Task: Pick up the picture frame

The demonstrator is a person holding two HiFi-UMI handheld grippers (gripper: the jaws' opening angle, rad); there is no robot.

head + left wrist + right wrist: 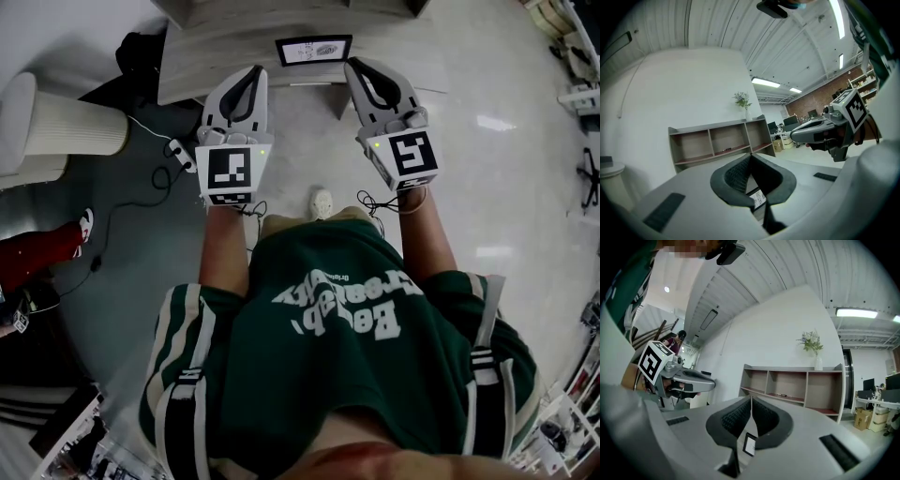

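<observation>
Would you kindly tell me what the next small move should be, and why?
Probably open the right gripper and ease it forward: its jaws are closed on nothing, and the picture frame stands untouched on the shelf top just ahead.

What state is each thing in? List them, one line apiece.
left gripper: shut, empty.
right gripper: shut, empty.
picture frame: on the table, untouched, ahead of both grippers.
vase: upright on the shelf unit.
ceiling light: on.
</observation>
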